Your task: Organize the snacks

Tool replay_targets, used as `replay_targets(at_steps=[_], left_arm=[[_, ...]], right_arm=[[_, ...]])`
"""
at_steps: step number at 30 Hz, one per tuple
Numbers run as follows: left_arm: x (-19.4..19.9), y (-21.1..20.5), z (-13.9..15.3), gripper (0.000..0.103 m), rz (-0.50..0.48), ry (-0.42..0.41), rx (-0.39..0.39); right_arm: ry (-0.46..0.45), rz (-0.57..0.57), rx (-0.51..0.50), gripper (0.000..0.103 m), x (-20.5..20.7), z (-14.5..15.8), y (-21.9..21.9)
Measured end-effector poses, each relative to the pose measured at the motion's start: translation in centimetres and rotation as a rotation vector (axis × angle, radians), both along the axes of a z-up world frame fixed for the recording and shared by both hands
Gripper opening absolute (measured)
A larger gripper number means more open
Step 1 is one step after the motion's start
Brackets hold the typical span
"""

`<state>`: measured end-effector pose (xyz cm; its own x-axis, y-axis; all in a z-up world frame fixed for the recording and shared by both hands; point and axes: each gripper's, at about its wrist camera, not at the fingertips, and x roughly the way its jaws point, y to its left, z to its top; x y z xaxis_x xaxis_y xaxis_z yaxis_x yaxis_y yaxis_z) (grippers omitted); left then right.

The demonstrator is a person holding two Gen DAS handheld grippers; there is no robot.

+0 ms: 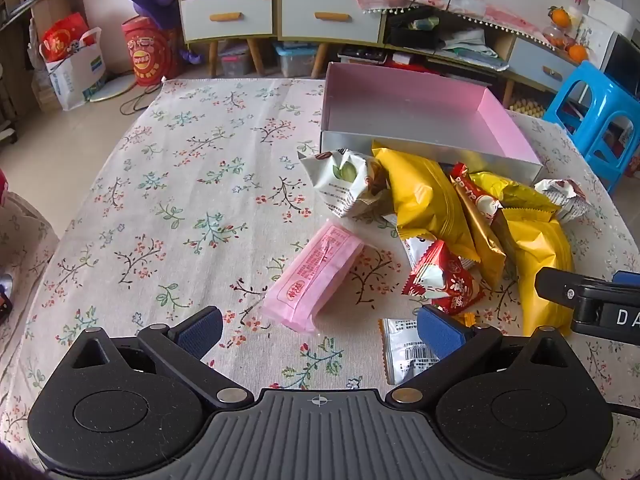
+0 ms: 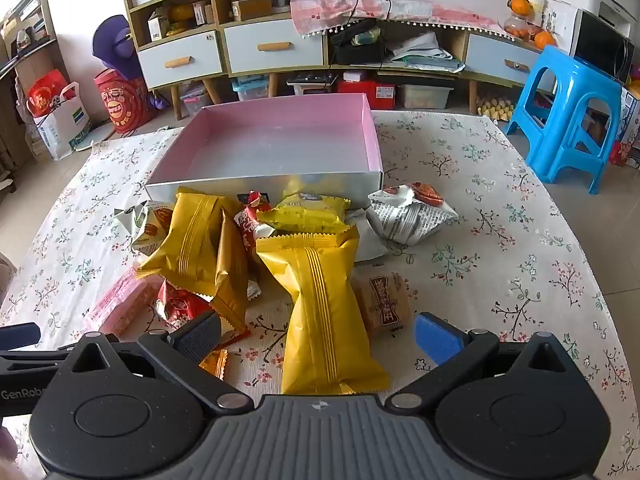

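Both claws hang spread and empty — right claw over a yellow packet, left claw by the pink packet. Snacks crowd the desk before the empty box, its far edge behind; the first pickup is likely next.

daylit room; drawer cabinets along wall, blue stool, tiled floor.

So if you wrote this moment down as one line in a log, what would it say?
pink box: empty | snacks: piled before it on tablecloth | left gripper: open over pink packet | right gripper: open over yellow packet
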<state>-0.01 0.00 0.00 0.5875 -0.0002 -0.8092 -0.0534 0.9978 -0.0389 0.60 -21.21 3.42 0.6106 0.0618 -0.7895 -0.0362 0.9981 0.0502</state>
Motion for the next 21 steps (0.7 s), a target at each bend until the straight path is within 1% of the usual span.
replay_targets(at_steps=[3, 21], left_arm=[[0.03, 0.02, 0.00, 0.103, 0.000, 0.010, -0.005], [0.04, 0.01, -0.01, 0.103, -0.001, 0.010, -0.003]], right_arm=[[0.003, 0.001, 0.001, 0.094, -0.05, -0.10, 0.01], [0.011, -0.004, 0.006, 0.094, -0.08, -0.11, -0.03]])
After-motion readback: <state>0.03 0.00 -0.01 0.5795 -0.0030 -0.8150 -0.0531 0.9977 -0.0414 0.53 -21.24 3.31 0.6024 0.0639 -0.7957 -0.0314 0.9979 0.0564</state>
